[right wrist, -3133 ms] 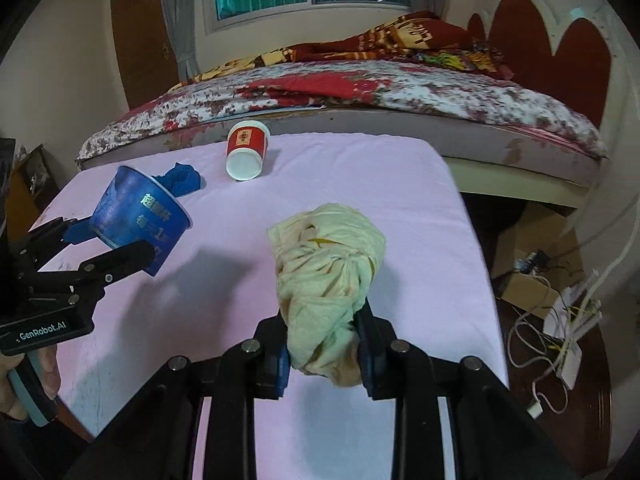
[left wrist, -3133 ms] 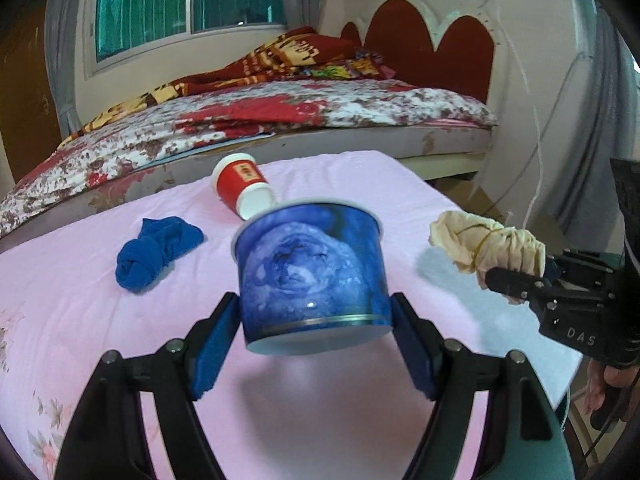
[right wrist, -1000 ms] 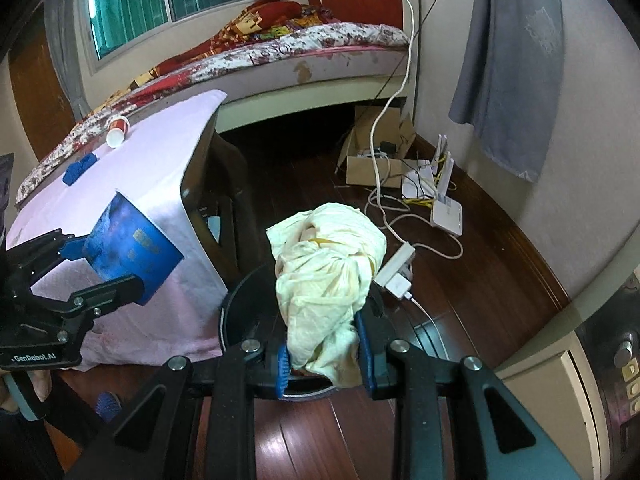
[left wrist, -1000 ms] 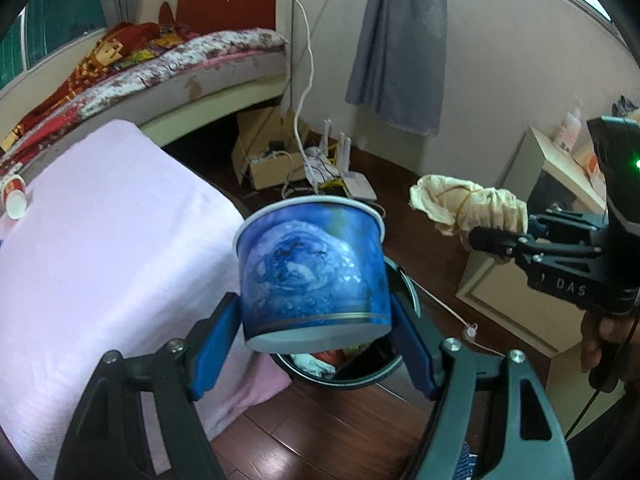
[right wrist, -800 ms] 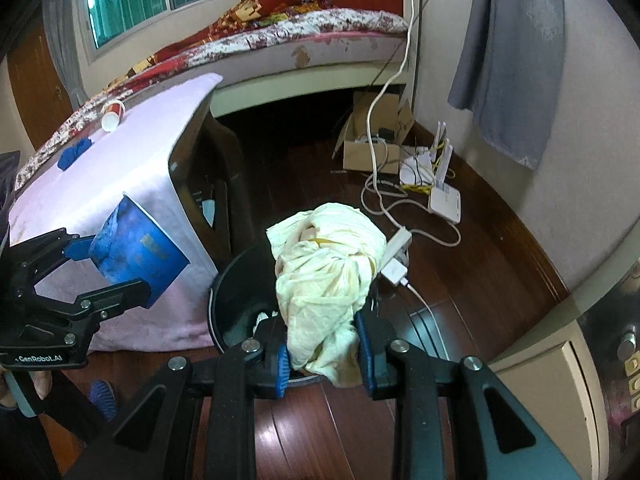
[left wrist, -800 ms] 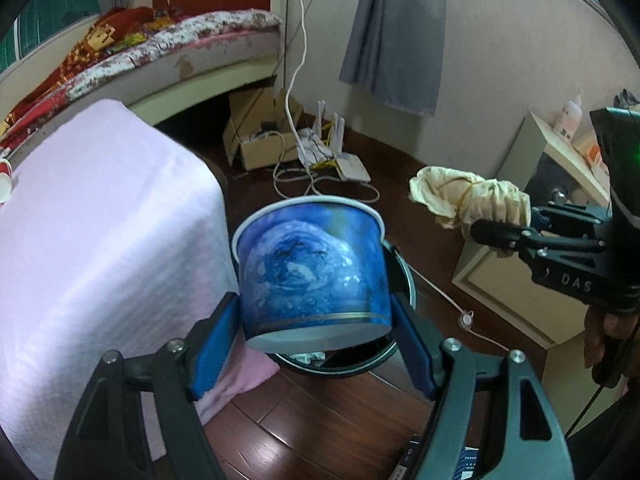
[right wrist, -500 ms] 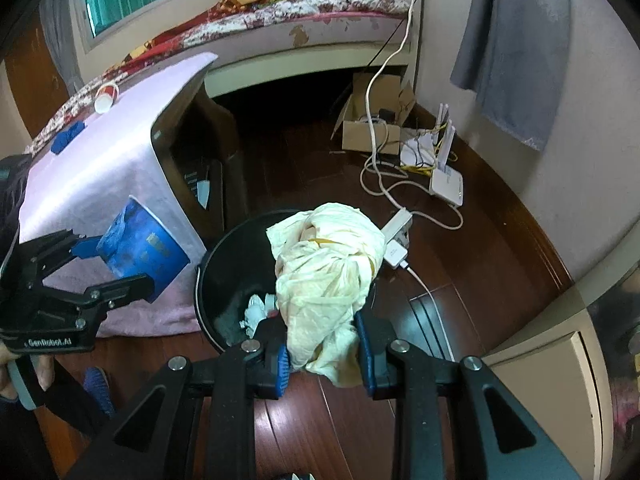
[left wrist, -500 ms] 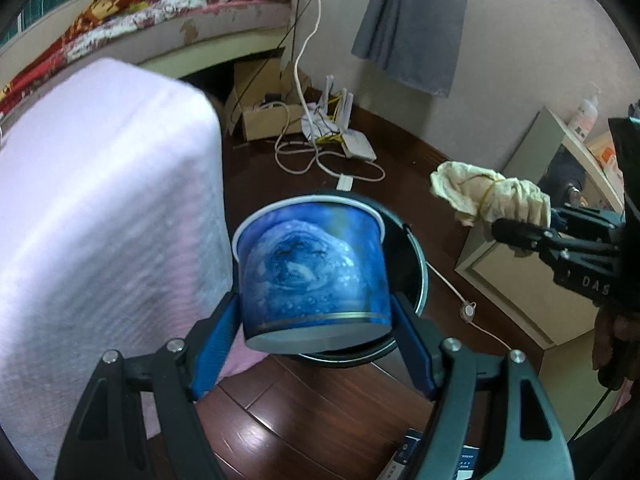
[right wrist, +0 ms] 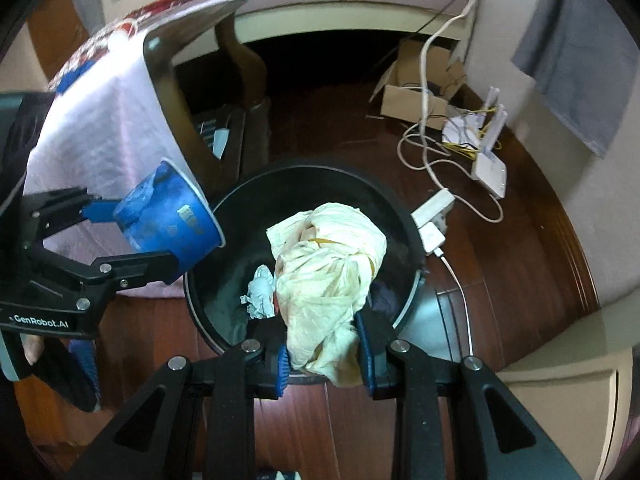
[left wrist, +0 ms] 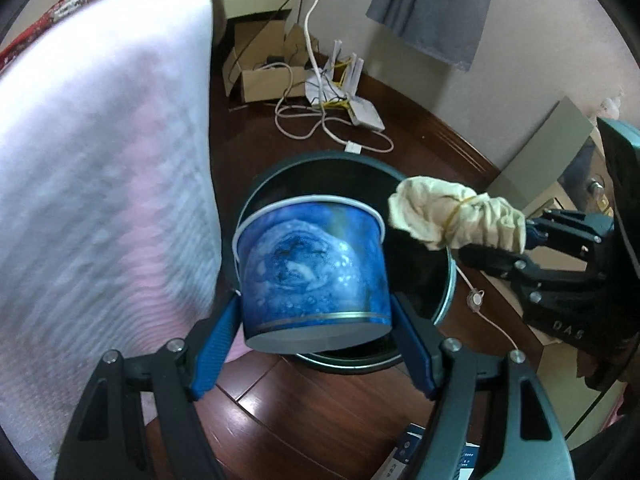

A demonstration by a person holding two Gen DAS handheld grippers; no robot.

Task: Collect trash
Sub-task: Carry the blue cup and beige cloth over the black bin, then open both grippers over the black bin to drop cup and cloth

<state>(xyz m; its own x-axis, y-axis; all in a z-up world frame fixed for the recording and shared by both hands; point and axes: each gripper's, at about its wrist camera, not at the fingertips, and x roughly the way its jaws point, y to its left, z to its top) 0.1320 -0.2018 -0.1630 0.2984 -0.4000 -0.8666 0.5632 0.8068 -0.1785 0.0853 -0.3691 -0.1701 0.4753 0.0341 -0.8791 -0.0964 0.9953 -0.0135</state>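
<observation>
My left gripper (left wrist: 316,344) is shut on a blue paper bowl (left wrist: 312,268), held over the near rim of a round black trash bin (left wrist: 352,168). In the right wrist view the bowl (right wrist: 168,220) hangs at the bin's left edge. My right gripper (right wrist: 322,354) is shut on a bundled cream cloth (right wrist: 328,272) tied with a rubber band, held above the bin's (right wrist: 240,208) open mouth. The cloth also shows in the left wrist view (left wrist: 456,216), over the bin's right side. A crumpled white tissue (right wrist: 260,292) lies inside the bin.
The table with a pink cover (left wrist: 100,160) stands right beside the bin on its left. A cardboard box (right wrist: 416,92), white cables (right wrist: 432,160), a power strip (right wrist: 434,216) and a router (right wrist: 490,160) lie on the dark wood floor behind the bin. A cabinet (left wrist: 552,168) stands right.
Both grippers have swung from the table top round and down over the trash bin, still holding the bowl and the cloth. The bin now lies directly beneath both.
</observation>
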